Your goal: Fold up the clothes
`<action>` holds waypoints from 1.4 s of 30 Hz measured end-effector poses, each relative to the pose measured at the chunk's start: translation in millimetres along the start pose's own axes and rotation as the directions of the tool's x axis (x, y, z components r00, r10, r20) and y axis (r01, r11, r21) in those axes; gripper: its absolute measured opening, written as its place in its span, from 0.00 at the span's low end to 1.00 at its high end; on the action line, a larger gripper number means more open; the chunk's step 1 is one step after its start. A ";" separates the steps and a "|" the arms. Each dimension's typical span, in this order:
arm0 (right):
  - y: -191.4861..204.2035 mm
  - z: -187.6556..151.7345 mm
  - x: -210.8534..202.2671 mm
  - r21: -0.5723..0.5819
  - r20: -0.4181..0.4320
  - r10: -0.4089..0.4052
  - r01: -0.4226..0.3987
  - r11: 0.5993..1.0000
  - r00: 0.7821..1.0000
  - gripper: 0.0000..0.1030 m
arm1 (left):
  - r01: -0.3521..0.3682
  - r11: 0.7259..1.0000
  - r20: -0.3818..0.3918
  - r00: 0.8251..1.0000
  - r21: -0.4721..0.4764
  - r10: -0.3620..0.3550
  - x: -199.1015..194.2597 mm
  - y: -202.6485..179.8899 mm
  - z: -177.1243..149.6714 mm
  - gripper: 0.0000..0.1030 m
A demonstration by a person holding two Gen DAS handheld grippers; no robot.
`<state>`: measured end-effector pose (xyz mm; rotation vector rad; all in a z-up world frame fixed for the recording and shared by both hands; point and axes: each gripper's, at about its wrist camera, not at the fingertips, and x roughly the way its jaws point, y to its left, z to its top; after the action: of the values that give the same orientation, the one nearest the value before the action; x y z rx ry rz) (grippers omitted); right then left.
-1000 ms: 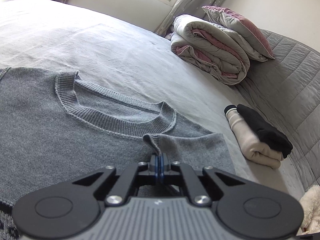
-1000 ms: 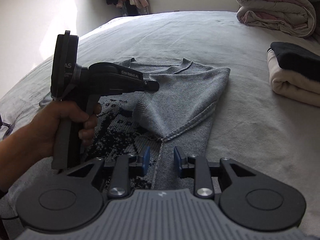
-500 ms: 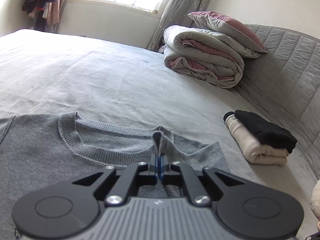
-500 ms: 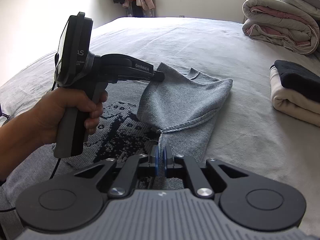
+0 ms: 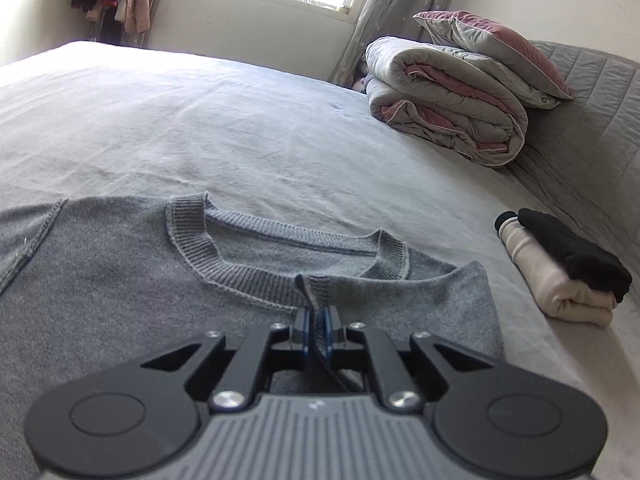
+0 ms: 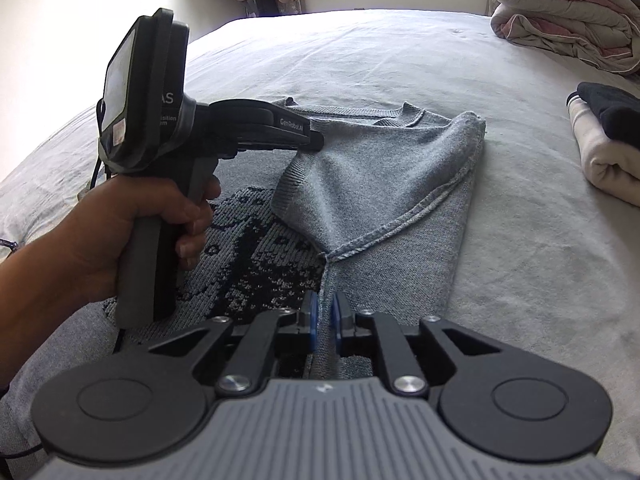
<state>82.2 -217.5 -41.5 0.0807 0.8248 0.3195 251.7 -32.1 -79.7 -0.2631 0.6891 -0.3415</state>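
A grey knit sweater [image 5: 120, 280] with a dark pattern lies on the bed, neck toward the window. One sleeve is folded across its chest [image 6: 380, 184]. My left gripper [image 5: 317, 320] is shut on that sleeve's ribbed cuff, which stands up between the pads while the jaws begin opening. In the right wrist view a hand [image 6: 100, 240] holds the left gripper [image 6: 316, 145], and the sleeve hangs from its tip. My right gripper [image 6: 324, 322] is low over the sweater's side seam near the armpit. Its jaws are opening and the seam runs between the parted pads.
A folded stack of cream and black clothes [image 5: 560, 276] [image 6: 600, 140] lies to the right of the sweater. A rolled quilt [image 5: 448, 112] with a pillow [image 5: 496, 48] on top sits by the padded headboard [image 5: 592, 128]. Grey bedsheet [image 5: 200, 120] stretches toward the window.
The left gripper lifted the sleeve cuff and carried it a little over the chest. The right gripper's jaws shut on the side seam, then parted slightly.
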 end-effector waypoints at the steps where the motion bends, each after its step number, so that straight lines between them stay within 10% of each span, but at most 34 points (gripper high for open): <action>1: 0.5 0.2 -2.6 0.008 0.002 0.003 -0.003 1.000 1.000 0.17 | 0.025 0.999 -0.014 1.000 -0.025 -0.026 -4.2 3.7 -1.6 0.15; 12: 15.6 -15.4 -37.4 0.022 0.033 0.020 -0.020 1.000 0.999 0.36 | 0.250 0.967 -0.128 0.962 0.048 -0.242 -38.5 8.8 -35.8 0.41; 18: 21.8 -31.8 -49.0 -0.003 0.015 0.006 -0.006 1.000 1.000 0.36 | 0.252 0.962 -0.148 0.961 0.107 -0.236 -50.0 5.5 -40.9 0.36; 21: 28.9 -42.7 -59.5 -0.029 0.007 -0.009 0.009 1.000 1.000 0.36 | 0.198 0.976 -0.143 0.972 0.093 -0.184 -53.0 6.6 -42.4 0.05; 28: 50.9 -73.6 -94.2 -0.105 0.000 -0.035 0.035 0.994 0.999 0.36 | 0.065 0.997 -0.094 0.993 -0.030 -0.068 -69.9 9.6 -49.3 0.09; 32: 62.2 -93.9 -116.6 -0.138 -0.002 -0.055 0.054 0.989 0.999 0.36 | 0.109 0.993 -0.123 0.986 -0.039 -0.113 -91.0 2.0 -57.6 0.32; 42: 89.6 -129.3 -153.6 -0.164 0.002 -0.049 0.049 0.985 0.999 0.29 | 0.254 0.966 -0.220 0.941 -0.037 -0.256 -136.2 -27.3 -97.3 0.31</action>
<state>-132.1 -186.9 -3.1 -0.0938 0.7988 0.3398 83.5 -15.8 -64.5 -0.3258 0.8808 -0.6239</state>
